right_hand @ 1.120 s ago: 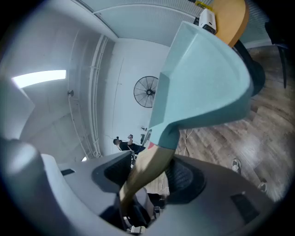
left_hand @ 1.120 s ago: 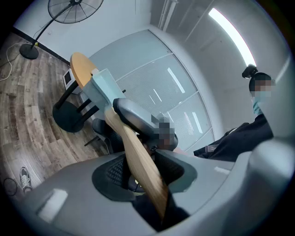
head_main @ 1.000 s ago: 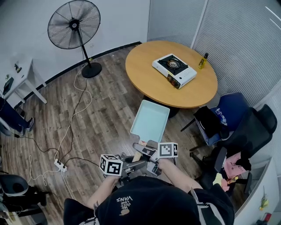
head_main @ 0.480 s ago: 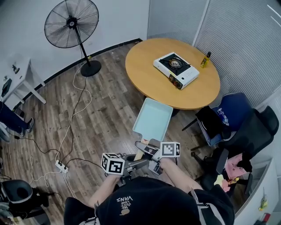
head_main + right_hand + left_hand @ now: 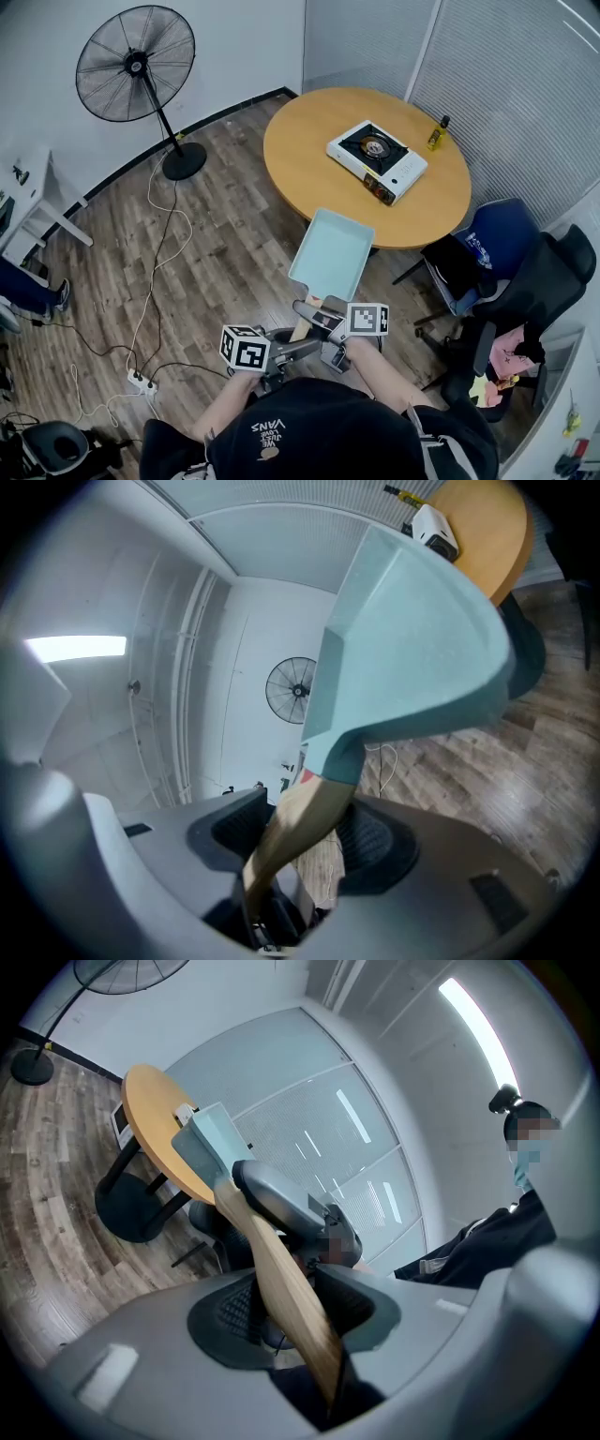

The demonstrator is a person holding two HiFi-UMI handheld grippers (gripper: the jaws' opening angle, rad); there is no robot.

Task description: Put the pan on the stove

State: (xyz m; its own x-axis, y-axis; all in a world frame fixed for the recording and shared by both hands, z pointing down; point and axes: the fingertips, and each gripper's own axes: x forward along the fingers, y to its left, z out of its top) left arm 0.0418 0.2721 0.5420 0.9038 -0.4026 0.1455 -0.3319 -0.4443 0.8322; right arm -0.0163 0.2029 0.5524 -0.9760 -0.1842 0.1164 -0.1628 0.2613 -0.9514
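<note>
Ahead and up-frame, the stove [image 5: 377,160] sits on the round table [image 5: 309,164], well apart from the pan [image 5: 330,255]. The pan hangs over the floor, long axis aimed stoveward. The 2 grippers, left gripper [image 5: 298,349] and right gripper [image 5: 314,317], both clamp its wooden handle [image 5: 302,328].

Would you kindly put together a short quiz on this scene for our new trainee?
1. Which part of the pan do the left tool and the right tool clamp? A. its rim B. its wooden handle C. its underside
2. True or false: the pan already rests on the stove.
3. What small thing stands on the round table beside the stove?
Key: 1 B. 2 False: the pan is held in the air, not on the stove. 3 A small bottle.
</note>
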